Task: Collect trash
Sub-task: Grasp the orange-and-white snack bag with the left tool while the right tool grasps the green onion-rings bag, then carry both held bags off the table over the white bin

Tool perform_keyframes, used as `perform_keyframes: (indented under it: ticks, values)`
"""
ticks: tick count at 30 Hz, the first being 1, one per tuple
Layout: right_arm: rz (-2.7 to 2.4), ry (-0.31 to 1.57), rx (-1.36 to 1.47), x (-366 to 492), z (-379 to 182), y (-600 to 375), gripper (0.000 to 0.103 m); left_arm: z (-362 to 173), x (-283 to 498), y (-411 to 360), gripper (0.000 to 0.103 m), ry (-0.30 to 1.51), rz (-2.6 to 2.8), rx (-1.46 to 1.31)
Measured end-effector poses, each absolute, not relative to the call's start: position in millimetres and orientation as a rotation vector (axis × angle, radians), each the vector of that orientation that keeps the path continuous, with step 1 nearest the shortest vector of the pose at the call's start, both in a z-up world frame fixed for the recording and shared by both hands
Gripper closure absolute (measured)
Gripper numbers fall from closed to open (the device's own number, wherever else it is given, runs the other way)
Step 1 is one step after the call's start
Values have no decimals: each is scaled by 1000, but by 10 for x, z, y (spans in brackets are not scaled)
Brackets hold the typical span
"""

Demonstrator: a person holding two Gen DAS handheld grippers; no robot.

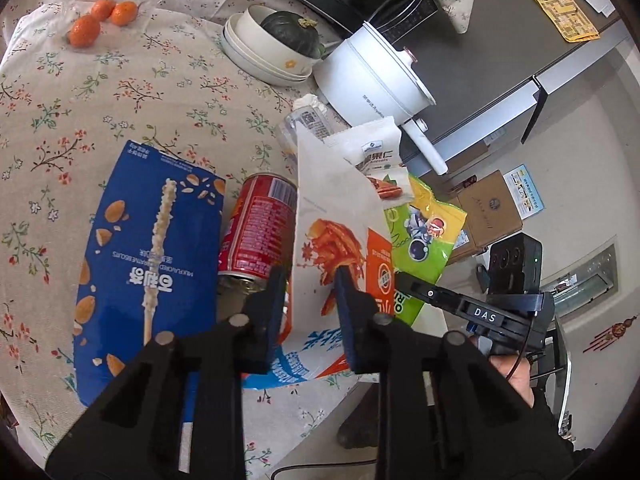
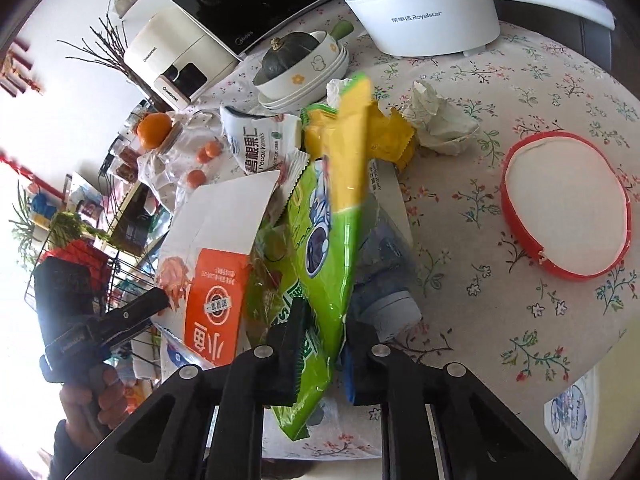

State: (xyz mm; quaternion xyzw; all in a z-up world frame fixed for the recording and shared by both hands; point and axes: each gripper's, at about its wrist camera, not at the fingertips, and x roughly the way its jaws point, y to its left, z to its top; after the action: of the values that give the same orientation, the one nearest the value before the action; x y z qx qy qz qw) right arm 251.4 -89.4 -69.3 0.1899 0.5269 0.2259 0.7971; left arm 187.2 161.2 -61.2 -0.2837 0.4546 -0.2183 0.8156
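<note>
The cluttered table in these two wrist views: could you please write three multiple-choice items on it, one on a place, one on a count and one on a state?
1. Where does the red can lie?
A. between the blue box and the white and orange packet
B. inside the white pot
C. on the floor

2. How many small oranges lie together in the left wrist view?
A. one
B. three
C. six

3. What is the right gripper doing?
A. hanging open
B. pinching the green bag
C. holding a can

Answers: 1 A, it lies between them; 2 B, three show; 3 B, its fingers press the bag.
</note>
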Motion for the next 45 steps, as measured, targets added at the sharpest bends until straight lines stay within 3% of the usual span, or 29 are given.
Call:
perform_keyframes:
  ticks: [7, 17, 45]
  values:
    - [510, 1063, 401, 2404, -439, -972, 98, -222, 1695, 1641, 102, 842, -488, -616]
    - [471, 926, 395, 2259, 1, -1285, 100, -21, 1572, 1691, 102, 756, -425, -599]
    - [432, 700, 464, 2224, 529, -1676, 100, 305, 1330, 1666, 102, 575, -259, -477]
